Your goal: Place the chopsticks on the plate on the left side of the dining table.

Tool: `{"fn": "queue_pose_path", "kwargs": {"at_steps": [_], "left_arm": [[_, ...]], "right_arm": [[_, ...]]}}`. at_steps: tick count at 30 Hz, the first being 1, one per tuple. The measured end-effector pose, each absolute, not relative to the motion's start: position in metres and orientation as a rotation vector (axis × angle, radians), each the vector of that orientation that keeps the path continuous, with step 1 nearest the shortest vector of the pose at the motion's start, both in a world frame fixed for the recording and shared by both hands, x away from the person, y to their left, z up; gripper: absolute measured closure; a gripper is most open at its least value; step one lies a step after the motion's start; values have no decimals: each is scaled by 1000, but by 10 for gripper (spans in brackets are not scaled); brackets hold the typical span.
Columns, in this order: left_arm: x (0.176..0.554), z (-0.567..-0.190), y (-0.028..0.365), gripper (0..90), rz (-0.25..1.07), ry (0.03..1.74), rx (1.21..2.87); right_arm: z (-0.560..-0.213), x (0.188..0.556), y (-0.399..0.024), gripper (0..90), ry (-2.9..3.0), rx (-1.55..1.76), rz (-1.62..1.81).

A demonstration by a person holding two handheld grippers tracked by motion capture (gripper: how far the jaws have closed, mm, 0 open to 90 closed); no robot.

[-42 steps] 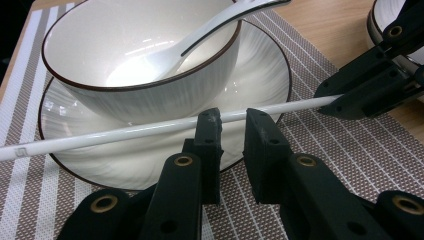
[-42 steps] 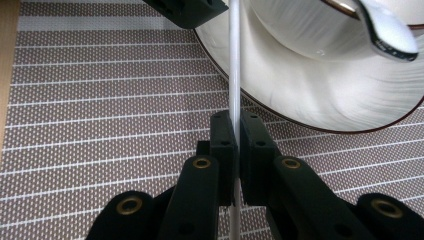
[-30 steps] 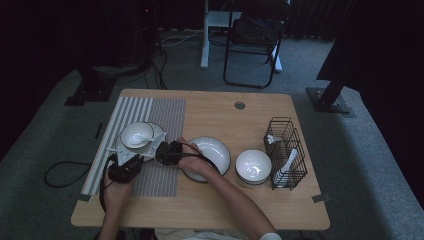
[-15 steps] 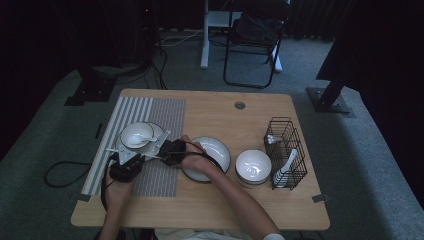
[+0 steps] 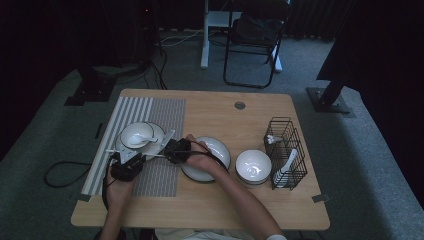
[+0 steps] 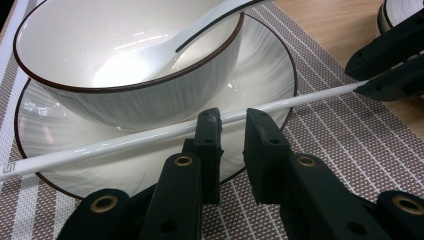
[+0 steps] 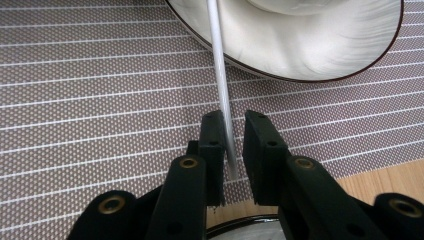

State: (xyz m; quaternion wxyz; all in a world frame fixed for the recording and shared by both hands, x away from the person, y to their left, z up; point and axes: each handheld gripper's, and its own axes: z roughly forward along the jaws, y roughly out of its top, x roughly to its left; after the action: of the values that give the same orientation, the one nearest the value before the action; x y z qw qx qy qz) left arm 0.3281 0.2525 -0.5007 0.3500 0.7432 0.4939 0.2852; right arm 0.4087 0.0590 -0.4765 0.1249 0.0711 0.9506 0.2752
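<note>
Dark room around a wooden table [image 5: 215, 200] with a striped woven placemat [image 7: 100, 75]. On it my right gripper [image 7: 231, 145] pinches one end of a white chopstick [image 7: 220, 75], presumably to lay it by the setting. My left gripper [image 6: 231, 135] stands with jaws slightly apart around the shaft, likely steadying it; contact is unclear. Beyond sits a bowl [image 6: 135, 65] with spoon [image 6: 170, 45] on a plate [image 6: 260, 70]. Whether there is a second chopstick, I cannot make out.
</note>
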Motion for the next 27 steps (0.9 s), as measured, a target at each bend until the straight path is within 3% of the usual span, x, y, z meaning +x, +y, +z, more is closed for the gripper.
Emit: {"fn": "queue_pose_path", "kwargs": {"at_steps": [17,27], "left_arm": [[329,-501,253,777,735,1283,1917],[329,-502,253,775,737,1286,1912]], "right_arm": [[-477,410,59,807,2758,247,809],[-459,406,47,701,2707,305,926]]}}
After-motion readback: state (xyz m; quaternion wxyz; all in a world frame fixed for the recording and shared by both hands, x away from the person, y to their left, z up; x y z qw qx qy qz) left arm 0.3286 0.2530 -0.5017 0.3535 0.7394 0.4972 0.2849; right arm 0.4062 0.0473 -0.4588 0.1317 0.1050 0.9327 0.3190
